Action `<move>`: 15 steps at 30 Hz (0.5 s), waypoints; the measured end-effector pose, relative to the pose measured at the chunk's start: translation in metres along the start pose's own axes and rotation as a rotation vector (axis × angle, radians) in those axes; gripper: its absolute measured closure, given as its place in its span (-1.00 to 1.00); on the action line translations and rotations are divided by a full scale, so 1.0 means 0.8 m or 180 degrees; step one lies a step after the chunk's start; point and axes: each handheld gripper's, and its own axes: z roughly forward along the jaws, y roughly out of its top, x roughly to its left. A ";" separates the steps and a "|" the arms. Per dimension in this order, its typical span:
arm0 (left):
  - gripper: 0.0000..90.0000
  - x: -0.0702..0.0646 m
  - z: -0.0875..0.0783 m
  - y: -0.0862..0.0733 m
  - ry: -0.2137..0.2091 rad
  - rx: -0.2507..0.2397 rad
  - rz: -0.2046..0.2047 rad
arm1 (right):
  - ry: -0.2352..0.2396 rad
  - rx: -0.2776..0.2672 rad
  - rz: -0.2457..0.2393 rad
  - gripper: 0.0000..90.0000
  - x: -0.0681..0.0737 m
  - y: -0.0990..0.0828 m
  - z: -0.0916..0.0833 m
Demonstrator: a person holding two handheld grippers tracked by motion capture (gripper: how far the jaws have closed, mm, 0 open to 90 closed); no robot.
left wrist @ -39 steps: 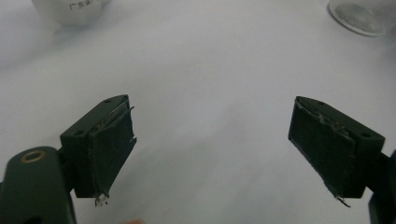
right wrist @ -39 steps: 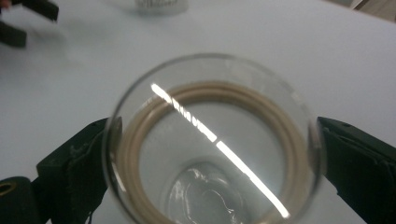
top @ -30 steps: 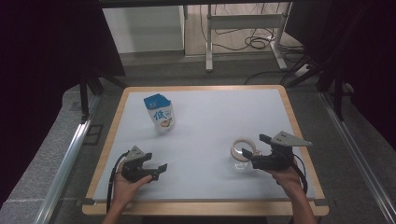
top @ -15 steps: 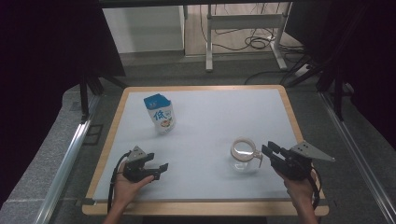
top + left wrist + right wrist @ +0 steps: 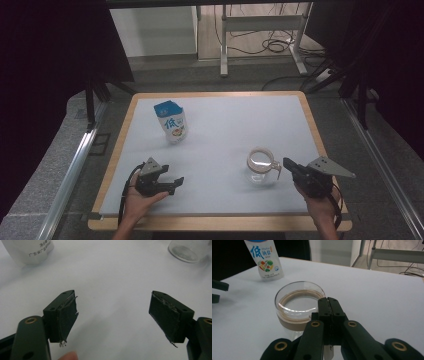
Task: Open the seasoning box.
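A clear glass jug (image 5: 260,166) with a brown band and a small handle stands on the white table (image 5: 235,125), front right. My right gripper (image 5: 286,163) sits just right of its handle, its jaws pressed flat together; they have just been closing with nothing between them. In the right gripper view the shut tips (image 5: 328,300) reach the jug's (image 5: 298,306) near rim. A blue and white milk carton (image 5: 171,122) stands upright at the back left. My left gripper (image 5: 175,184) rests front left, open and bare (image 5: 113,315); its jaws have just opened slightly.
The table has a wooden rim (image 5: 210,221) and dark floor around it. A metal frame with cables (image 5: 260,45) stands beyond the far edge. Bare white surface lies between the carton (image 5: 265,260) and the jug (image 5: 191,250).
My right gripper has let go of the jug, drawn back to the right and shut its jaws. The jug stays where it stood. The left hand has hardly moved.
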 end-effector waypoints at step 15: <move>-0.49 -0.002 0.006 -0.003 0.0040 0.0067 -0.0047 | 0.0005 0.0104 -0.0043 1.00 0.006 -0.002 0.017</move>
